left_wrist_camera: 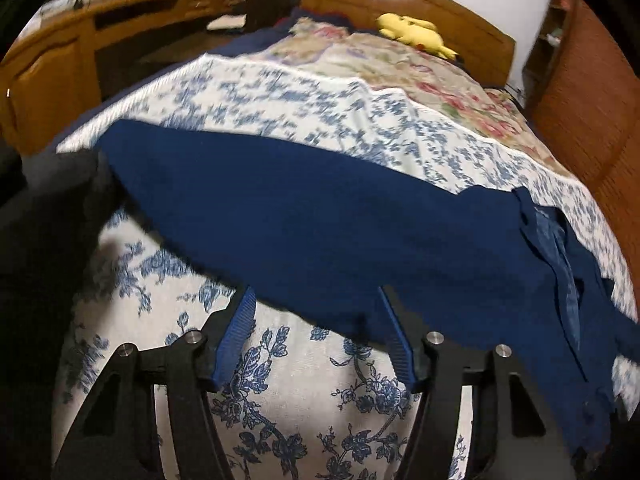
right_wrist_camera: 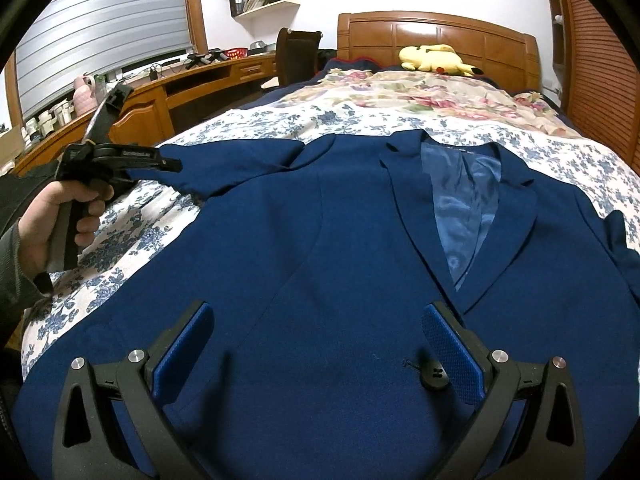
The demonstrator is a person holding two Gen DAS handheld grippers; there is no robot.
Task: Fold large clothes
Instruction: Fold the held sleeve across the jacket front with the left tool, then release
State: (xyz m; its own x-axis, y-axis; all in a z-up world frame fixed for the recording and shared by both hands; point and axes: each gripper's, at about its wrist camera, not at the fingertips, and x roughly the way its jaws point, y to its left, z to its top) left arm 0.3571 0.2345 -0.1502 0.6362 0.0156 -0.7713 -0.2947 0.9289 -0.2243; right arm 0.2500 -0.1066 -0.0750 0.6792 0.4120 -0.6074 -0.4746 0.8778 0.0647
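A navy jacket [right_wrist_camera: 320,248] lies spread face up across the foot of the bed, on a white sheet [right_wrist_camera: 132,220] printed with blue flowers. Its lapels fall open near the collar, showing a shiny blue lining [right_wrist_camera: 464,208], and a dark button [right_wrist_camera: 434,376] sits low on the front panel.

The right gripper [right_wrist_camera: 316,344] hangs just above the jacket's lower front, its jaws spread wide with only cloth between the blue pads [right_wrist_camera: 452,352]; it grips nothing.

Off to the left side of the bed, the left hand [right_wrist_camera: 52,224] clutches the handle of the left gripper [right_wrist_camera: 172,166], whose tip reaches the jacket's sleeve [right_wrist_camera: 224,164]. From the left wrist view, this gripper [left_wrist_camera: 316,308] has its jaws spread apart, and the near edge of the blue fabric [left_wrist_camera: 320,220] drapes across the gap right at the fingertips [left_wrist_camera: 240,328]. Whether the pads actually touch the cloth I cannot tell, as that view is blurred.

Further up the bed a second cover with red and pink flowers [right_wrist_camera: 420,96] reaches toward the wooden headboard [right_wrist_camera: 440,36], where a yellow plush toy [right_wrist_camera: 436,58] lies. A wooden desk [right_wrist_camera: 192,84] runs along the left wall under a window blind [right_wrist_camera: 108,28], with a dark chair [right_wrist_camera: 298,56] beside it.
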